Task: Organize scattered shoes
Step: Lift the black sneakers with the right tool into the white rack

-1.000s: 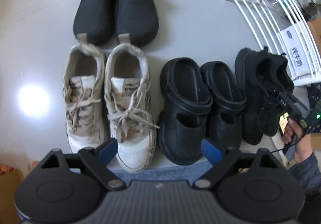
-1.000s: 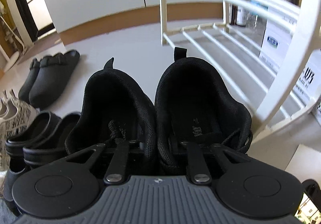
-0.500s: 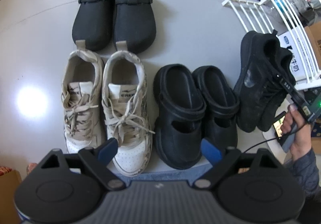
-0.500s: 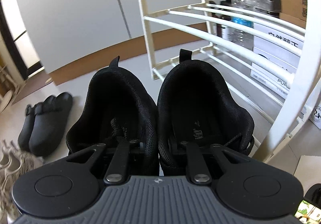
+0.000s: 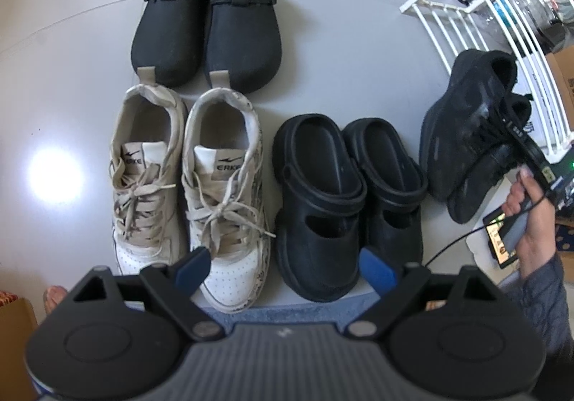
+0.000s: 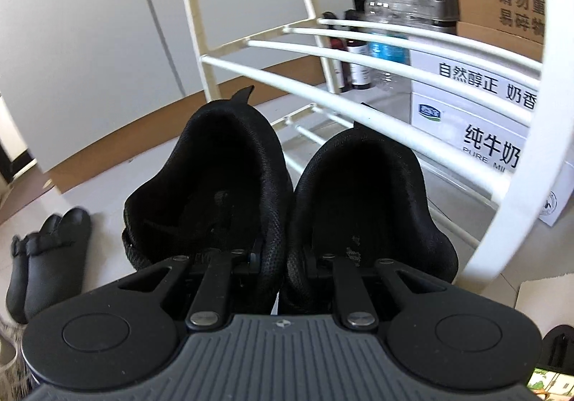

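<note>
Black sneakers (image 6: 287,192), heels toward rack (image 6: 358,78), toes gripper-side

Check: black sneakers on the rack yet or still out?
Out. The right claw pinches the black sneakers by their inner collars, short of the white rack.

Left tool (image 5: 283,266) pointing steeply down, jaws wide and empty, right tool (image 6: 283,261) clamped tight, angled downward

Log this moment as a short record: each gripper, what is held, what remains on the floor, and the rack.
left gripper: open, empty, above the floor pairs
right gripper: shut on black sneakers, pinching their inner collars together
on floor: beige sneakers, black clogs, black slides
white rack: just beyond the held pair, nearest shelf bare
</note>
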Available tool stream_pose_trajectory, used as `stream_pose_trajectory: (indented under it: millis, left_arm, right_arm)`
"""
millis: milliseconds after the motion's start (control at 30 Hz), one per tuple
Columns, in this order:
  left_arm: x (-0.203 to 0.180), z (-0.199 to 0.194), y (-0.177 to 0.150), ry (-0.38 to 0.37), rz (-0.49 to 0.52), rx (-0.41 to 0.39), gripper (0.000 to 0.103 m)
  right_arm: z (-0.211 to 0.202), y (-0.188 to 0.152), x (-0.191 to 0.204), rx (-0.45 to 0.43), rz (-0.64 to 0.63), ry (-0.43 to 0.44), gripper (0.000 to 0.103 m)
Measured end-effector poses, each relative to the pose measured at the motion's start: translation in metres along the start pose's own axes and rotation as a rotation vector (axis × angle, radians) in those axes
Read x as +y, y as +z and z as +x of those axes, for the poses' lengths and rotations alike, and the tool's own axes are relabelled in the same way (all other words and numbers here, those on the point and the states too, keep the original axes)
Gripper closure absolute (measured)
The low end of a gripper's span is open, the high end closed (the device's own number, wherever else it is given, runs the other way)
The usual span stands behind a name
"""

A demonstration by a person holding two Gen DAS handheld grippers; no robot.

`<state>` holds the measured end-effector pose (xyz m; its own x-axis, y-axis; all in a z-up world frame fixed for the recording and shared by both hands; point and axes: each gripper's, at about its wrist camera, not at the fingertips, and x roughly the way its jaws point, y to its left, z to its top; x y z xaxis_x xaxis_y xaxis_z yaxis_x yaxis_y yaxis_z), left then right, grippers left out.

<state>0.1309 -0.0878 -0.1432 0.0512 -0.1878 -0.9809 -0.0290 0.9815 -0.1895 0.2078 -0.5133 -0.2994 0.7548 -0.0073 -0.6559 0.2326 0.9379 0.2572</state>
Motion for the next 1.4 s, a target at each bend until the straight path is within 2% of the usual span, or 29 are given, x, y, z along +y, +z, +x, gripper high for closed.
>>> stream_pose_trajectory:
  millis: [333, 467, 633, 767, 1000, 1200, 1400]
  left_arm:
    - [0.002, -0.006, 0.009, 0.004, -0.009, -0.031, 0.012]
    - [0.013, -0.011, 0.009, 0.028, -0.042, -0.071, 0.012]
    - [0.024, -0.009, 0.009, 0.036, -0.083, -0.050, 0.012]
    - [0.023, -0.012, 0.009, 0.004, -0.090, -0.072, 0.012]
    - [0.020, -0.011, 0.010, 0.005, -0.083, -0.073, 0.012]
    - [0.017, -0.009, 0.011, 0.012, -0.081, -0.063, 0.012]
    - [0.019, -0.008, 0.011, 0.035, -0.084, -0.061, 0.012]
  right_arm:
    - [0.034, 0.001, 0.015, -0.056, 0.089, -0.129, 0.085]
    - [0.045, 0.004, 0.018, -0.064, 0.104, -0.183, 0.085]
    - [0.052, 0.011, 0.020, -0.088, 0.117, -0.234, 0.085]
    - [0.060, 0.021, 0.017, -0.139, 0.135, -0.306, 0.085]
    - [0.076, 0.032, 0.005, -0.194, 0.156, -0.441, 0.085]
    - [0.083, 0.036, -0.006, -0.213, 0.189, -0.481, 0.085]
    - [0.094, 0.042, -0.015, -0.220, 0.247, -0.544, 0.078]
